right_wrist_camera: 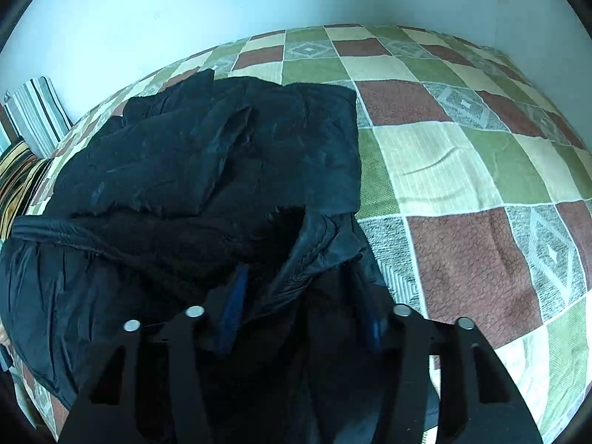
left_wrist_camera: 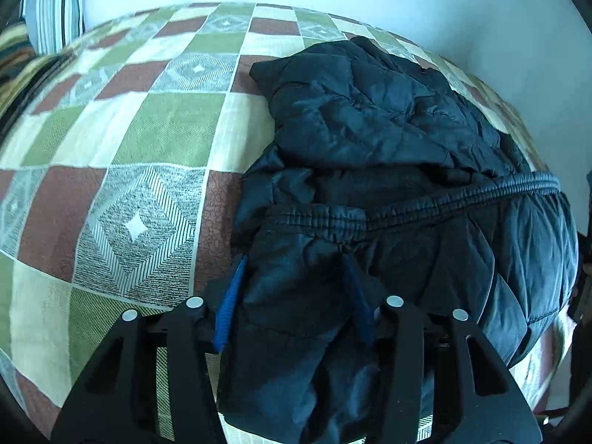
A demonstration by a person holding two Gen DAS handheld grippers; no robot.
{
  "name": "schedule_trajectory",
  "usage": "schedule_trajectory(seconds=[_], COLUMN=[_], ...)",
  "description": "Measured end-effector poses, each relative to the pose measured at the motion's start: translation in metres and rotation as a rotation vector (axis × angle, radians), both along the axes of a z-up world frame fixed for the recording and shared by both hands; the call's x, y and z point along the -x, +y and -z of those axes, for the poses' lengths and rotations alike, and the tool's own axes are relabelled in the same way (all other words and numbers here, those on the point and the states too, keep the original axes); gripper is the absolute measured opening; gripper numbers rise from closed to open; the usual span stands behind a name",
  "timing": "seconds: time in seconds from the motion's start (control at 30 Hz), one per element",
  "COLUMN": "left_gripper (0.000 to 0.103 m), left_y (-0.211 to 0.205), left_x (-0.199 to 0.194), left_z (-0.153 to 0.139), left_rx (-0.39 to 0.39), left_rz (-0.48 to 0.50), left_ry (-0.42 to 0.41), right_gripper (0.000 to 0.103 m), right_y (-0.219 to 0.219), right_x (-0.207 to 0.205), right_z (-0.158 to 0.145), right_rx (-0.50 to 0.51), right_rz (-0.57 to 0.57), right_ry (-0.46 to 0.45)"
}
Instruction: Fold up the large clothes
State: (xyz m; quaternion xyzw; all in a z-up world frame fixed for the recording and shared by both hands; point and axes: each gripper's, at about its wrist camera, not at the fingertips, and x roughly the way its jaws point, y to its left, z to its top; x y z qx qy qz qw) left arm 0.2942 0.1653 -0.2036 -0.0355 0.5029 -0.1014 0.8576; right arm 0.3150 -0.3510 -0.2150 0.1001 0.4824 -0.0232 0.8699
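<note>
A dark navy puffer jacket (left_wrist_camera: 370, 140) lies bunched on a checkered bedspread (left_wrist_camera: 122, 140), its elastic hem (left_wrist_camera: 425, 203) running across the near part. My left gripper (left_wrist_camera: 296, 270) has its blue fingers spread wide, with the jacket's near-left fabric bulging up between them. In the right wrist view the same jacket (right_wrist_camera: 207, 155) fills the left half. My right gripper (right_wrist_camera: 296, 277) also has its fingers spread wide, with the jacket's near-right edge and a ribbed seam (right_wrist_camera: 314, 248) between them. Neither pair of fingers presses the fabric.
The bedspread (right_wrist_camera: 462, 170) stretches bare to the right of the jacket. A pale wall (right_wrist_camera: 185, 11) stands behind the bed. A striped pillow (left_wrist_camera: 55, 3) and a brown striped cloth (right_wrist_camera: 18, 177) lie at the bed's far left.
</note>
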Motion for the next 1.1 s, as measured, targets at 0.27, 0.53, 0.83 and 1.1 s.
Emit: schedule_trajectory(seconds=[0.27,0.53,0.83,1.1], left_gripper=[0.028,0.008,0.006,0.006], left_y=[-0.007,-0.004,-0.003,-0.009], left_x=[0.006,0.016,0.013,-0.016], left_z=[-0.01,-0.032,-0.074,-0.098], left_rx=[-0.086,-0.091,-0.084,-0.105], left_rz=[0.003,-0.027,-0.09,-0.098], left_ry=[-0.03,-0.101,-0.233,-0.302], right_gripper=[0.025,0.014,0.012,0.011], right_y=[-0.002,-0.001,-0.011,-0.017], right_x=[0.009,0.022,0.028,0.009], right_z=[-0.004,-0.02,-0.053,-0.077], right_rx=[-0.003,0.005,-0.022,-0.021], right_rz=[0.018,0.039,0.061,0.066], right_ry=[-0.029,-0.089,-0.178,-0.244])
